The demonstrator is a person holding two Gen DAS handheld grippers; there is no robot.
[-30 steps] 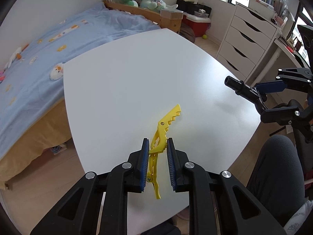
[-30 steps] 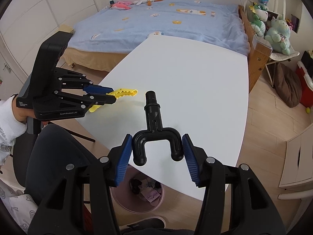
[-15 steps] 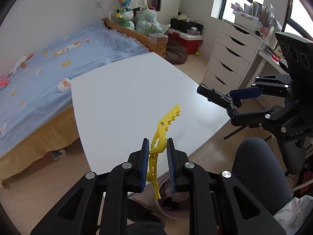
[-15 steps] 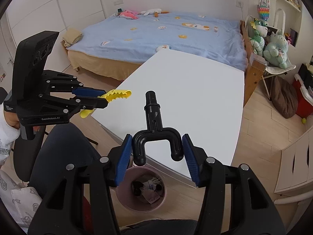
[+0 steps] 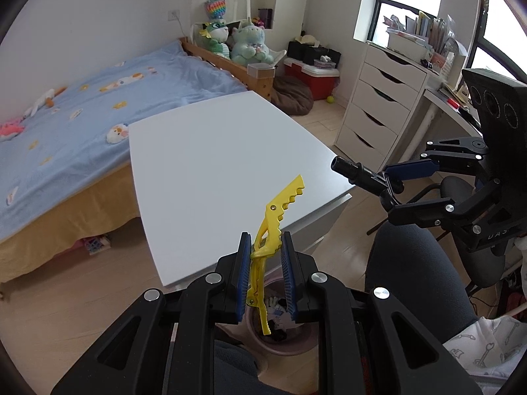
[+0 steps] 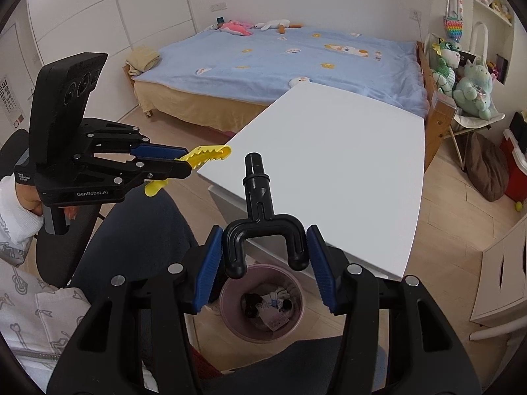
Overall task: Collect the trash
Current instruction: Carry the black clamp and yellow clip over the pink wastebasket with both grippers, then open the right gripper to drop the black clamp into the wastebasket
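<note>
My left gripper (image 5: 264,276) is shut on a yellow hair clip (image 5: 276,217), held in the air off the near edge of the white table (image 5: 210,171), above the pink trash bin (image 5: 283,342). The clip also shows in the right wrist view (image 6: 207,154). My right gripper (image 6: 265,263) is shut on a black U-shaped plastic fork piece (image 6: 262,220), held above the same bin (image 6: 263,299), which has some trash inside. The right gripper shows in the left wrist view (image 5: 400,194) with the black piece (image 5: 359,172).
A bed with a blue cover (image 5: 66,115) stands beyond the table. A white drawer unit (image 5: 378,105) is at the right. The person's dark-trousered legs (image 6: 138,230) and an office chair (image 5: 461,191) flank the bin on the wooden floor.
Both grippers have pulled back from over the table toward the person, still holding their objects. The bin below has come into view under the left gripper.
</note>
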